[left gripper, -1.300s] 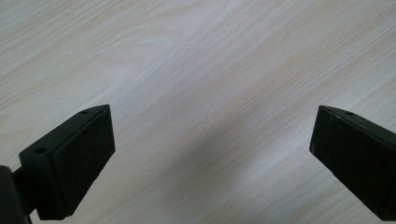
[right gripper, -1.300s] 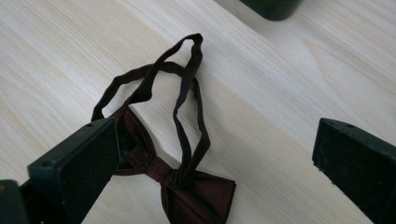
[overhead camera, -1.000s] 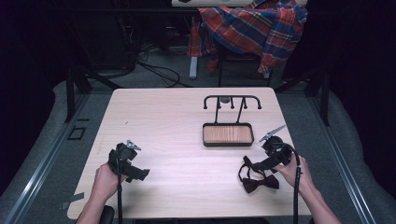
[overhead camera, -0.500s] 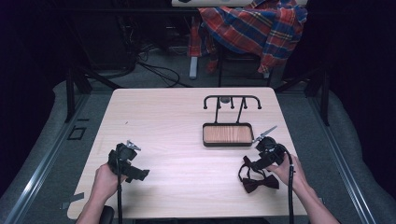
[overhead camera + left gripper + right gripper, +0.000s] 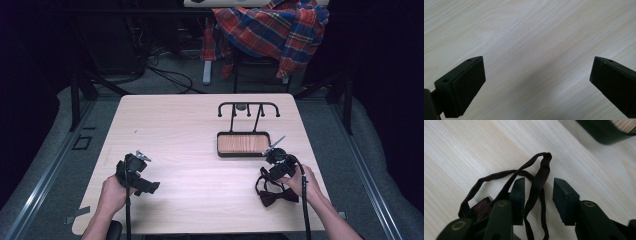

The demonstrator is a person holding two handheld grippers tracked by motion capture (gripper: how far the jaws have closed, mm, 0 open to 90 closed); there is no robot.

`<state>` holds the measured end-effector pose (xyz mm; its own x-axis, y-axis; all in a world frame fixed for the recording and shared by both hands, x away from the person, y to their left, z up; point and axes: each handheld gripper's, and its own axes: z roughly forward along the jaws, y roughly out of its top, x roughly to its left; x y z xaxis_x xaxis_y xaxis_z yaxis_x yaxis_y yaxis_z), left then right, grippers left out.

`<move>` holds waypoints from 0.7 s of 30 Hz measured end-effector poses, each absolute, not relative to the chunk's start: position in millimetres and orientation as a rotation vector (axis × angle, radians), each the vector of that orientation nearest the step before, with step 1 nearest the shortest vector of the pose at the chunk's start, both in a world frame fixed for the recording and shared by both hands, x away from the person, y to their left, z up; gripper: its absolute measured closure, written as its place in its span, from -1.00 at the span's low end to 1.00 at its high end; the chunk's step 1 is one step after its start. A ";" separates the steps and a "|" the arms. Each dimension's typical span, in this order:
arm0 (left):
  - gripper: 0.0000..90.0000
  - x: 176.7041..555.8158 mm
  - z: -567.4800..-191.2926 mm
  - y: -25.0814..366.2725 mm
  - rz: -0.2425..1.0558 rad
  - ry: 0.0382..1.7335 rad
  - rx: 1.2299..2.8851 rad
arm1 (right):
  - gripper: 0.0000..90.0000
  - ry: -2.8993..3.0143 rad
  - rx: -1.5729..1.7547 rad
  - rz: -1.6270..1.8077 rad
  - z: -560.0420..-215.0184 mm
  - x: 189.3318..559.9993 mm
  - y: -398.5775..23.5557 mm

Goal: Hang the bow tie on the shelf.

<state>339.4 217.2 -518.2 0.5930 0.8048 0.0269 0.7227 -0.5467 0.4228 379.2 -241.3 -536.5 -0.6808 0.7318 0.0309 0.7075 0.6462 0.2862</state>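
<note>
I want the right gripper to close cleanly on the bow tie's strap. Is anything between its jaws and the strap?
Nothing visible. The right gripper has its jaws open on either side of the dark strap of the bow tie, with only bare table around it.

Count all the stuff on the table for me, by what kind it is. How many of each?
Bow tie, dark red, with its strap between the right gripper's jaws: 1
Black stand with a wooden tray: 1
Grippers, left gripper and right gripper: 2
Total: 4
</note>
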 end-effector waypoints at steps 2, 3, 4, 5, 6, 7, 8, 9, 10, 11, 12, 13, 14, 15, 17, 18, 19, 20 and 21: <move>-1.00 339.5 -518.3 217.1 0.307 1.233 2.457 | 0.51 2.758 1.232 0.409 -539.6 378.6 -240.6; -1.00 339.6 -518.3 217.0 0.307 1.231 2.460 | 0.55 2.768 1.245 0.413 -541.0 378.8 -240.7; -1.00 339.6 -518.6 216.9 0.310 1.231 2.460 | 0.60 2.778 1.222 0.373 -539.8 379.7 -241.4; -1.00 339.6 -518.6 216.7 0.310 1.231 2.461 | 0.64 2.759 1.234 0.388 -541.3 378.9 -241.2; -1.00 339.6 -518.7 216.6 0.311 1.232 2.461 | 0.71 2.761 1.234 0.386 -541.4 378.9 -241.2; -0.99 339.6 -518.8 216.5 0.312 1.233 2.462 | 0.76 2.766 1.242 0.384 -541.2 378.6 -240.7; -0.99 339.6 -518.8 216.5 0.312 1.233 2.462 | 0.81 2.798 1.217 0.350 -539.9 380.2 -241.3; -0.99 339.8 -519.1 216.5 0.310 1.234 2.465 | 0.86 2.802 1.207 0.328 -539.8 380.5 -241.5; -0.99 339.8 -519.1 216.5 0.311 1.234 2.466 | 0.91 2.788 1.215 0.348 -541.6 379.6 -241.2; -0.99 339.8 -519.2 216.4 0.310 1.235 2.466 | 0.94 2.788 1.214 0.345 -541.5 379.4 -241.2; -0.99 339.8 -519.2 216.4 0.309 1.235 2.467 | 0.96 2.779 1.219 0.342 -541.6 378.9 -240.9; -0.99 339.8 -519.2 216.3 0.310 1.236 2.467 | 0.96 2.771 1.228 0.349 -541.6 378.3 -240.8; -0.99 339.8 -519.2 216.3 0.310 1.236 2.467 | 0.96 2.771 1.228 0.349 -541.6 378.3 -240.8; -0.99 339.9 -519.2 216.3 0.307 1.236 2.468 | 0.97 2.768 1.232 0.350 -539.9 378.5 -241.8; -0.99 339.9 -519.1 216.2 0.308 1.236 2.469 | 0.97 2.763 1.226 0.346 -538.2 378.6 -242.6; -0.99 339.8 -519.2 216.2 0.309 1.235 2.468 | 0.98 2.758 1.239 0.353 -537.5 378.1 -242.6; -0.99 339.9 -519.1 216.2 0.308 1.236 2.469 | 0.98 2.747 1.232 0.361 -536.8 378.0 -243.1; -0.98 339.8 -519.1 216.1 0.307 1.236 2.469 | 0.98 2.743 1.232 0.360 -534.7 377.8 -243.5; -0.98 339.9 -519.2 216.1 0.305 1.234 2.468 | 0.98 2.738 1.247 0.378 -533.1 377.3 -243.6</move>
<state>339.9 216.1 -519.2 0.5943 0.8037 0.0301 0.7250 -0.5516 0.4124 377.3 -243.6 -533.1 -0.6566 0.7542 0.0035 0.7269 0.6316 0.2697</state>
